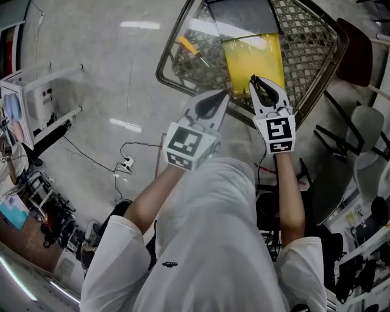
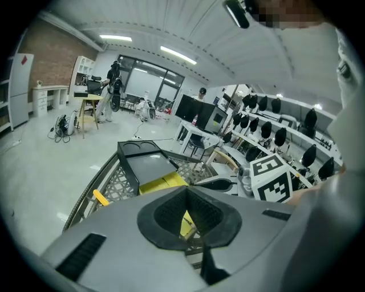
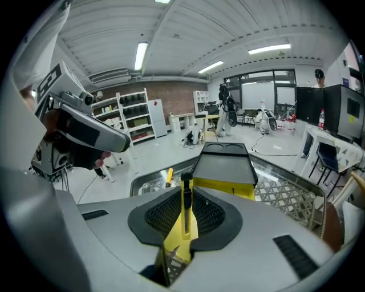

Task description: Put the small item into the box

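A yellow box [image 1: 253, 58] with its black lid [image 1: 241, 17] swung open sits on a mesh-topped table [image 1: 304, 36]. My right gripper [image 1: 255, 80] hovers over the box's near edge, shut on a yellow utility knife [image 3: 186, 211] that stands upright between the jaws. In the right gripper view the box [image 3: 225, 187] lies just beyond the knife. My left gripper [image 1: 224, 95] is beside the box's left edge, jaws together with nothing in them. In the left gripper view the box [image 2: 162, 182] shows ahead, and the right gripper [image 2: 219, 183] is at the right.
Another yellow tool [image 1: 187, 46] lies on the mesh left of the box, and shows as the yellow tool [image 2: 100, 198] in the left gripper view. Chairs [image 1: 356, 58] stand right of the table. A white rack [image 1: 36, 97] and a floor cable [image 1: 125, 161] are at the left.
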Demonstrator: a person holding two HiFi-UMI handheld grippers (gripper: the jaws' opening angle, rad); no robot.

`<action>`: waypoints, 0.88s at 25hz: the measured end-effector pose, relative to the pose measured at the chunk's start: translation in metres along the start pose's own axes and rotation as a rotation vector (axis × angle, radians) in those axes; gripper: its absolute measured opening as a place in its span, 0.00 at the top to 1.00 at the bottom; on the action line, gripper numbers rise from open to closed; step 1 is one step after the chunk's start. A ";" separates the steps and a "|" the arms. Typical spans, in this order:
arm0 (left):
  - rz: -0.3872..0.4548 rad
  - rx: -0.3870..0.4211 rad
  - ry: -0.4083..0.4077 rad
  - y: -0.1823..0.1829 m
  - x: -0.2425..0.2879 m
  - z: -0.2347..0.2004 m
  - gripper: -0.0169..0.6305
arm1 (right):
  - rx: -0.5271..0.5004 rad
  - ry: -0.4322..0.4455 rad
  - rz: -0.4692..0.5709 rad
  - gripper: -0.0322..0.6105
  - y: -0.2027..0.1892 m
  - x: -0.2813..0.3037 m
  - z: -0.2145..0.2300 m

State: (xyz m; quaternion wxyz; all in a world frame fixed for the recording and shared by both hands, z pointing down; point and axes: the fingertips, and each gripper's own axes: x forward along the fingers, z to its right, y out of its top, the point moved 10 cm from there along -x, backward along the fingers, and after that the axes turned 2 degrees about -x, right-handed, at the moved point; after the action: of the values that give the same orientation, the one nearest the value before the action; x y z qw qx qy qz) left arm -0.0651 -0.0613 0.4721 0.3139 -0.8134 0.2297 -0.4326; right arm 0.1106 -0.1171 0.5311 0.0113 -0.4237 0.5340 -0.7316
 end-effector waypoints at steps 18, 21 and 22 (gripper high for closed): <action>-0.086 -0.018 0.005 -0.021 0.020 -0.028 0.97 | -0.043 0.070 -0.365 0.88 -0.059 0.069 -0.011; -0.090 -0.019 -0.003 -0.021 0.022 -0.029 0.97 | -0.005 0.076 -0.378 0.87 -0.063 0.070 -0.010; -0.091 -0.020 -0.004 -0.021 0.022 -0.030 0.97 | 0.003 0.079 -0.384 0.87 -0.064 0.070 -0.010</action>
State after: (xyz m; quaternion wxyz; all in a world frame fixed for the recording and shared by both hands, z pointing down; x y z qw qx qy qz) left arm -0.0772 -0.0700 0.5120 0.2862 -0.8268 0.1963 -0.4426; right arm 0.0873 -0.1145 0.6239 -0.1489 -0.4885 0.4424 -0.7372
